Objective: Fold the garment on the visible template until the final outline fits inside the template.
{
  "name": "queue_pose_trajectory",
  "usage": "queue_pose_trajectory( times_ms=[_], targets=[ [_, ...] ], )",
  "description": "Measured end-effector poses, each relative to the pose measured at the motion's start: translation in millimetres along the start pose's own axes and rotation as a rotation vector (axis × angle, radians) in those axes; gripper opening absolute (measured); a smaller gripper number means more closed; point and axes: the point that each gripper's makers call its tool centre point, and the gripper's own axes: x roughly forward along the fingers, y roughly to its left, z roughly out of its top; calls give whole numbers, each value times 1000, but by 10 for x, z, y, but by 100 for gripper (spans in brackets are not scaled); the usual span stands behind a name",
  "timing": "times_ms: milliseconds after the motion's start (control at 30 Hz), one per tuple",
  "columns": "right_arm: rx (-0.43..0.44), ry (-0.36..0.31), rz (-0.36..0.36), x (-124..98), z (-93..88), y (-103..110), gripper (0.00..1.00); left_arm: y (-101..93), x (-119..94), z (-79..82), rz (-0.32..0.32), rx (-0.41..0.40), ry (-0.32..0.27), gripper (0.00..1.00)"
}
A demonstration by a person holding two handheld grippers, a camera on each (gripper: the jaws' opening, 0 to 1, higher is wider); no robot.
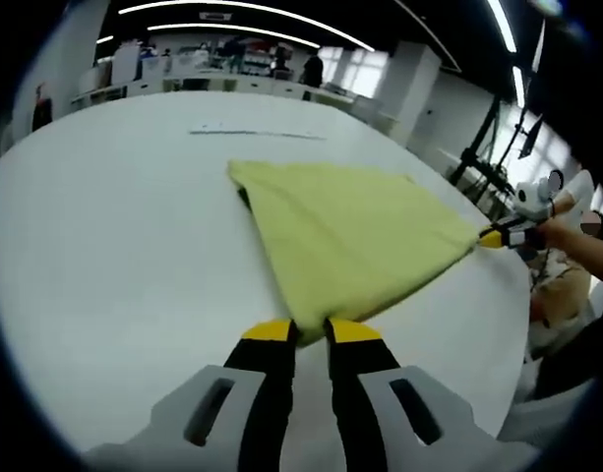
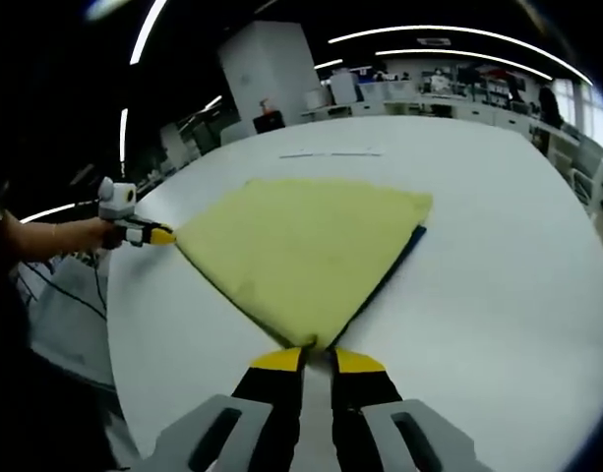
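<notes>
On the white tabletop (image 1: 114, 246), your yellow garment (image 1: 350, 236) lies spread at centre, folded to a triangle. At 6 o'clock of the left gripper view, your left tool (image 1: 312, 330) pinches its near corner; at 3 o'clock your right tool (image 1: 491, 237) grips the far corner. A dark edge (image 2: 390, 270), maybe the template, peeks from under the garment's right side in the right gripper view, where your right tool (image 2: 319, 358) pinches the corner at 6 o'clock.

Both grippers: left gripper (image 1: 312, 331), right gripper (image 2: 319, 360), grey bodies, black jaws w/ yellow tips.
</notes>
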Motion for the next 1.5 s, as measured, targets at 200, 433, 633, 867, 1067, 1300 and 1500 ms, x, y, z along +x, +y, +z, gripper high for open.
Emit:
queue_pose_trajectory(
  times_ms=[200,433,633,867,1067,1300,1500],
  targets=[
    [-18,-13,8,-1,23,16,0,-1,-4,10,-8,4,-6,6],
    [-52,-27,27,-37,59,47,0,-1,-13,13,-13,-9,-15,4],
    [-59,-36,24,-65,78,40,0,9,-22,23,-6,-19,-20,1],
    [-90,-26,10,-137,90,-7,0,13,-36,39,-1,-25,-31,0],
    [-120,-27,8,-208,145,2,0,-13,-51,27,3,-16,-29,0],
    [-165,53,-3,-180,-37,10,0,-39,-69,-26,10,-31,-30,0],
    [-177,87,-17,-183,-139,9,0,-133,-124,-96,13,-6,-17,0]
  ],
)
